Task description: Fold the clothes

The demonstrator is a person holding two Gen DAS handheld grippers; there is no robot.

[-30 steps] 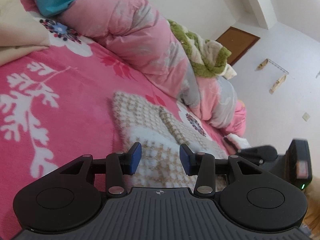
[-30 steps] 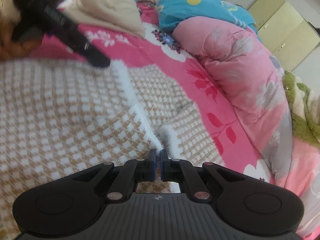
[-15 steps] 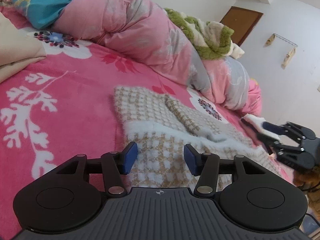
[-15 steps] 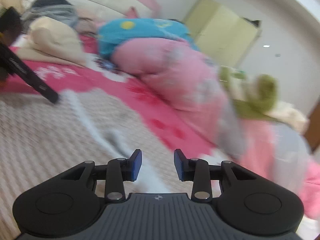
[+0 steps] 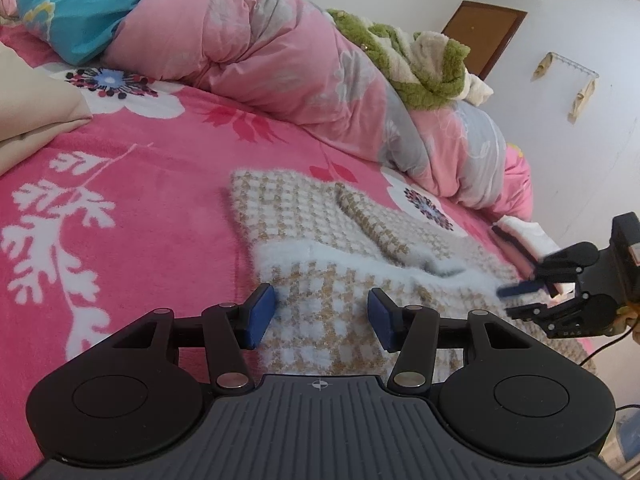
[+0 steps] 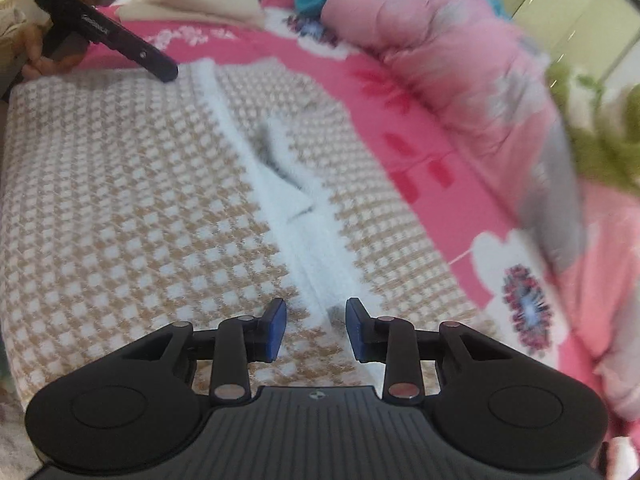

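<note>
A beige-and-white checked knit garment (image 5: 312,216) with fluffy white trim (image 6: 304,240) lies flat on the pink flowered blanket (image 5: 120,168), one sleeve (image 5: 384,224) folded across it. My left gripper (image 5: 320,320) hovers open over the garment's near left part with nothing between its pads. Its finger (image 6: 160,68) shows at the garment's far corner in the right wrist view. My right gripper (image 6: 316,328) stands over the white trim. Its jaws are closing but apart, and no cloth is pinched between them. It also shows blurred at the garment's right edge (image 5: 532,300).
A rolled pink quilt (image 5: 280,60) with a green fuzzy blanket (image 5: 424,64) on it lines the far side of the bed. A beige folded cloth (image 5: 32,116) lies at the left. A brown door (image 5: 484,36) and pale cabinets (image 6: 560,12) stand behind.
My right gripper let go of the white trim it was pinching, opened and drew back along the garment. The left gripper's jaws spread a little and it rolled slightly in place.
</note>
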